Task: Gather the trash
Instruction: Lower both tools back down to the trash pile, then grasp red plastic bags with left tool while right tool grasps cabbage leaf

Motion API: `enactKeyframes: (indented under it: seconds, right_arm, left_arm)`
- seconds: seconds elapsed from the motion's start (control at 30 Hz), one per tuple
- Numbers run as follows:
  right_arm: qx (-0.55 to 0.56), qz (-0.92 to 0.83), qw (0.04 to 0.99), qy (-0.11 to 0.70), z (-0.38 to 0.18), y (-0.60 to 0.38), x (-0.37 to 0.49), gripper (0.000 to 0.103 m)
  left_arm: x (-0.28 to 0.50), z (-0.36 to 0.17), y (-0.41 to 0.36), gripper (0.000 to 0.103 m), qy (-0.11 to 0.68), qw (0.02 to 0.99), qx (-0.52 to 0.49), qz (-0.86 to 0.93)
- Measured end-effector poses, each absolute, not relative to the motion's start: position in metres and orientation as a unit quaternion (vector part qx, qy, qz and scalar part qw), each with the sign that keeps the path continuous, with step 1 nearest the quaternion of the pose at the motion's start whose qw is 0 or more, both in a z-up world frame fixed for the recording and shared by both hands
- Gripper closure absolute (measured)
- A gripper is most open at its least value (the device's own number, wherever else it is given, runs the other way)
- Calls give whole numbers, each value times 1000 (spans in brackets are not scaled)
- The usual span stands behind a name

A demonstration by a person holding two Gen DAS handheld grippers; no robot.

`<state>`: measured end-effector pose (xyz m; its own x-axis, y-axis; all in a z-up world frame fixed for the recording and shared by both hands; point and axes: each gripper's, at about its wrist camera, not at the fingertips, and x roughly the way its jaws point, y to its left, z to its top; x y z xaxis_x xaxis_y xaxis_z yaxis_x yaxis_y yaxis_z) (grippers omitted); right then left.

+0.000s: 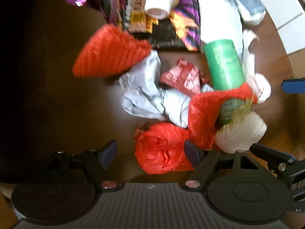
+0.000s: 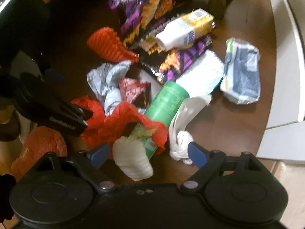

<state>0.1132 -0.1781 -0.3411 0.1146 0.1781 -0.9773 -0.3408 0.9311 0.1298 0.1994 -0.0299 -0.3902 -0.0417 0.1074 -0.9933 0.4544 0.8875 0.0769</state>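
A pile of trash lies on a round brown table [image 1: 57,95]. My left gripper [image 1: 152,152] is open, its jaws on either side of a crumpled red plastic bag [image 1: 162,148]. Beside it lie a green can [image 1: 225,64] partly wrapped in red plastic [image 1: 204,114], a white foam net [image 1: 242,131] and grey crumpled wrap [image 1: 144,95]. My right gripper [image 2: 148,154] is open around the white foam net [image 2: 133,158], with the green can [image 2: 165,101] just ahead and a white tissue [image 2: 183,131] by its right finger.
Purple snack bags [image 2: 143,15], a white and yellow bottle [image 2: 185,30], an orange foam net [image 2: 108,43], a dark red wrapper [image 2: 133,91] and a white-blue pack [image 2: 242,72] lie farther on. The table edge [image 2: 274,76] curves at the right, with pale floor beyond. The left gripper body [image 2: 47,103] stands at left.
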Motion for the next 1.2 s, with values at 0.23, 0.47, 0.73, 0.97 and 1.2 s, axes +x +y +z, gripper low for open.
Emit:
enactKeyframes:
  seconds: [0.23,0.47,0.73,0.97,1.2]
  right_arm:
    - [-78,197,714,667,-369,-168,103,20]
    - [-85,202,699,680,-385,-163,103,34]
    - [-74,208,693,687,-385,-163,103,58]
    - [-75,215,683,694,-379,-163,101,73]
    - [-27,220,692,687,-363,-167,95,93]
  left_arm:
    - [198,-408,-23,27,730,647,170,-140]
    - [185,-429,-21,27,748,622,173,-156]
    - [180,-433,-31,39,747,618,185,-163]
    - [177,-428,-30,44,748,620,178,-159]
    - [175,-412,-17,46,745,630,157,-155]
